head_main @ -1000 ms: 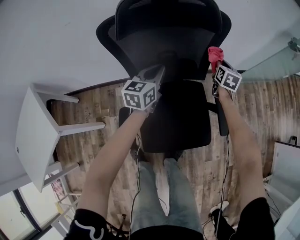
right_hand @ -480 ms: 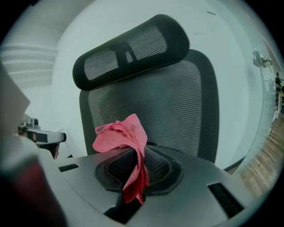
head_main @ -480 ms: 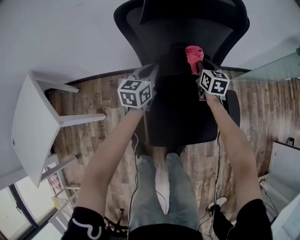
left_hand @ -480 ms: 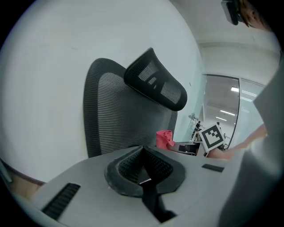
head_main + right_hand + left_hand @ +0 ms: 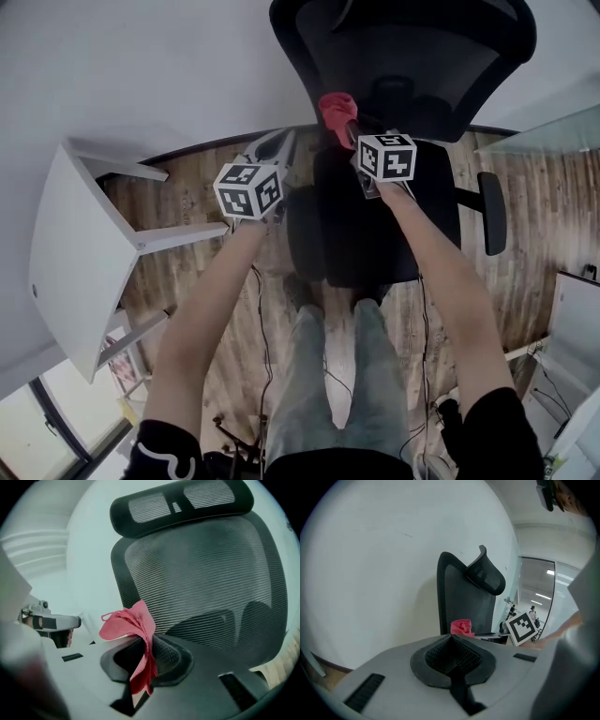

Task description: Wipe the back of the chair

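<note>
Chair back [image 5: 403, 56] ahead — right tongs [image 5: 349, 128] pinch red cloth [image 5: 336, 106] | left tongs [image 5: 280, 143] together | white table [image 5: 66, 248] leftward

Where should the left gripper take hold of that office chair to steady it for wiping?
Likely the backrest's side rim, approached from the chair's side, where the left gripper is. The rim stands upright, edge-on to it, and looks thin enough for the fingers, now shut, once opened. The mesh gives no edge to pinch.
</note>
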`<state>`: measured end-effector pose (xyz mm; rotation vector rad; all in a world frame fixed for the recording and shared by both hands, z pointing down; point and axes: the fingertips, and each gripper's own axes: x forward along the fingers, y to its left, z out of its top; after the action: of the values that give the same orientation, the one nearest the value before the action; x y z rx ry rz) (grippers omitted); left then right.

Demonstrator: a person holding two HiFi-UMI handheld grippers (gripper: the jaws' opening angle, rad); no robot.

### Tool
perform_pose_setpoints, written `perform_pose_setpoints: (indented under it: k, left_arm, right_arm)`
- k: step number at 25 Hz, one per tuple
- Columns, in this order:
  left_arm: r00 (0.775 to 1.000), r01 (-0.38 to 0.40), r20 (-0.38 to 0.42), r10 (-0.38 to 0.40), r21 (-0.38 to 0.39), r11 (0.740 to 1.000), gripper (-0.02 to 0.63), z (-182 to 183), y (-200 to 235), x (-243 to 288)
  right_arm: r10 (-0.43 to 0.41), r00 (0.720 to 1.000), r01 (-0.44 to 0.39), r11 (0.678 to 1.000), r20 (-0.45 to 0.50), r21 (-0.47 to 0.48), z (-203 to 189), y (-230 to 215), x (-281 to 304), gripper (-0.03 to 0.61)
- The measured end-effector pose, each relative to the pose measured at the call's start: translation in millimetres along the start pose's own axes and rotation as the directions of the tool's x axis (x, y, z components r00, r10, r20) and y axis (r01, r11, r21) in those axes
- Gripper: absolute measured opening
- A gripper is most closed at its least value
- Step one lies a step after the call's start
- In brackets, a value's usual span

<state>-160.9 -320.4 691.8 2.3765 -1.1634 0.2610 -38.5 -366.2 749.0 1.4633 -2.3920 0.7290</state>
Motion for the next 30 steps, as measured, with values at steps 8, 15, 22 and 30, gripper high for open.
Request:
perform_pose_setpoints:
  k: [8,15,22,30]
  left_arm:
    - [0.999,0.037,-0.039,-0.037,0.017,0.999,0.025,-4,8,0]
    - [0.997,0.067,-0.037,-0.066,0.032,0.997,0.025,6,-21,27]
    - [0.994,0.105,-0.044,-0.103,0.025,0.994,0.025,-2,-57,61]
    - [0.985,0.156,-0.080,-0.153,0.041,0.987,0.025,-18,-123,106]
  right_arm:
    - [-0.032,0.999,0.031,0.999,-0.013,-0.009,-4,23,34,0.066]
    - [-0.067,0.998,0.066,0.997,-0.021,-0.031,0,-13,22,0.067]
    - [-0.105,0.994,0.105,0.994,-0.017,-0.042,6,-76,-7,0.067]
    - [-0.189,0.982,0.189,0.982,0.003,-0.009,9,-161,-52,0.067]
